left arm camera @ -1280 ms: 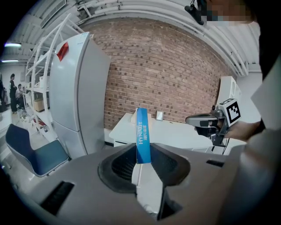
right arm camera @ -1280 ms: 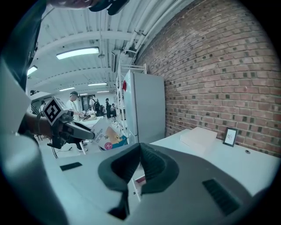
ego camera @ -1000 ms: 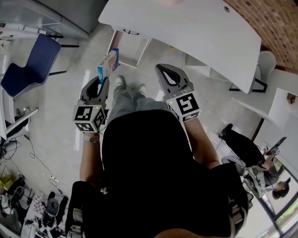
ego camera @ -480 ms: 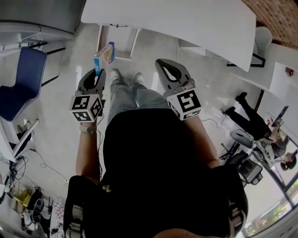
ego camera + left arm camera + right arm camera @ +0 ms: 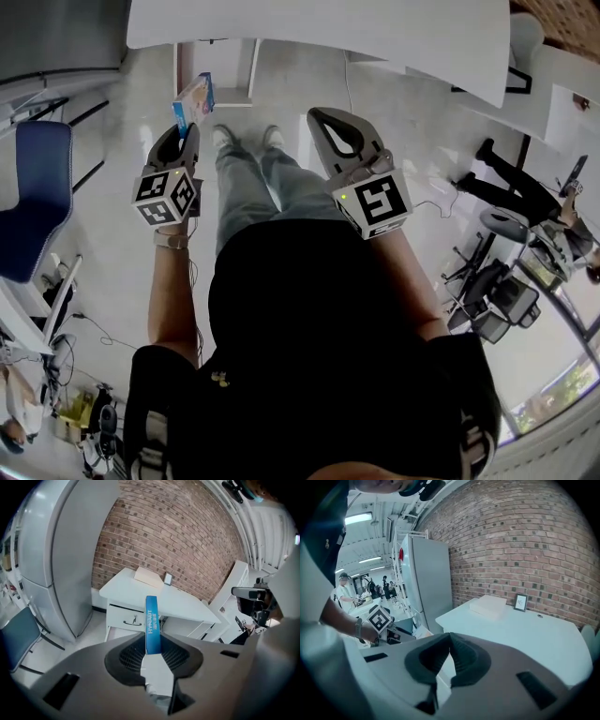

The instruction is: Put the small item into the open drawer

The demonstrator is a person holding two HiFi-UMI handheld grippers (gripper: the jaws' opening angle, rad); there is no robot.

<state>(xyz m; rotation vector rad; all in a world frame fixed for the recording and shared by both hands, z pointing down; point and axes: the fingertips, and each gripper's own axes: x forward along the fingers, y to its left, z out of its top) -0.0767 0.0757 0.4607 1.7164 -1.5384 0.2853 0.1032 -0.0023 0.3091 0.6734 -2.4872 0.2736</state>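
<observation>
My left gripper (image 5: 184,131) is shut on a small blue box (image 5: 193,97) with white lettering, held upright at about waist height over the floor. In the left gripper view, the blue box (image 5: 152,624) stands on edge between the jaws of the left gripper (image 5: 153,641). Ahead is a white desk (image 5: 319,33) with a drawer unit (image 5: 127,618). A drawer (image 5: 217,69) juts out under the desk's front edge, just beyond the box. My right gripper (image 5: 319,116) is shut with nothing in it, level with the left one; its jaws (image 5: 450,638) meet.
A blue chair (image 5: 33,197) stands at the left and a tall grey fridge (image 5: 61,550) left of the desk. A flat white box (image 5: 149,577) and a small frame (image 5: 167,579) lie on the desk. Office chairs (image 5: 502,305) and a person (image 5: 511,183) are at the right.
Both grippers and the person have moved forward toward the desk, and the box now sits close to the drawer. The left gripper still holds the box; the right stays shut.
</observation>
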